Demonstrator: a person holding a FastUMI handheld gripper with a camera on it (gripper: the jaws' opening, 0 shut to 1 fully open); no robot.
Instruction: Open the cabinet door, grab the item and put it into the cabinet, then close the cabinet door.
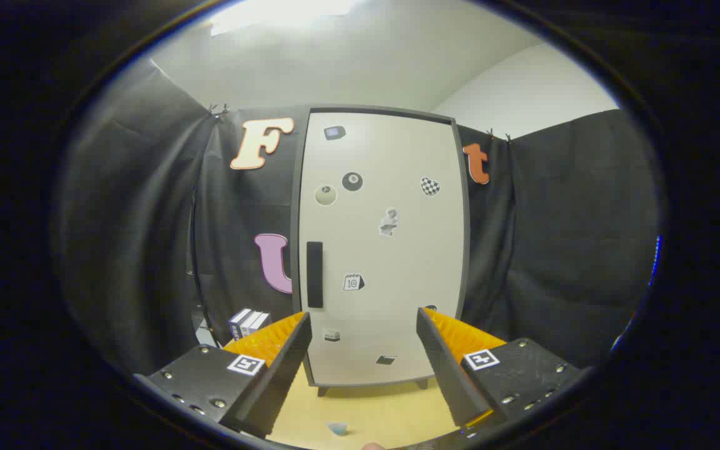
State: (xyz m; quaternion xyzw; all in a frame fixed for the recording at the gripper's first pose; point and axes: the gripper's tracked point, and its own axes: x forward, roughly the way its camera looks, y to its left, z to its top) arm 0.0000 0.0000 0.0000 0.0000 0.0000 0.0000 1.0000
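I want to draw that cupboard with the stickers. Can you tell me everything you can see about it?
The cabinet is tall and narrow, with a pale cream door in a dark grey frame. The door is shut. A black upright handle sits on its left edge, about halfway down. Small stickers dot the door, among them a black eight ball and a checkered heart. It stands upright on short dark feet on a light wooden surface, against black cloth. The gripper is open just ahead of it, touching nothing.
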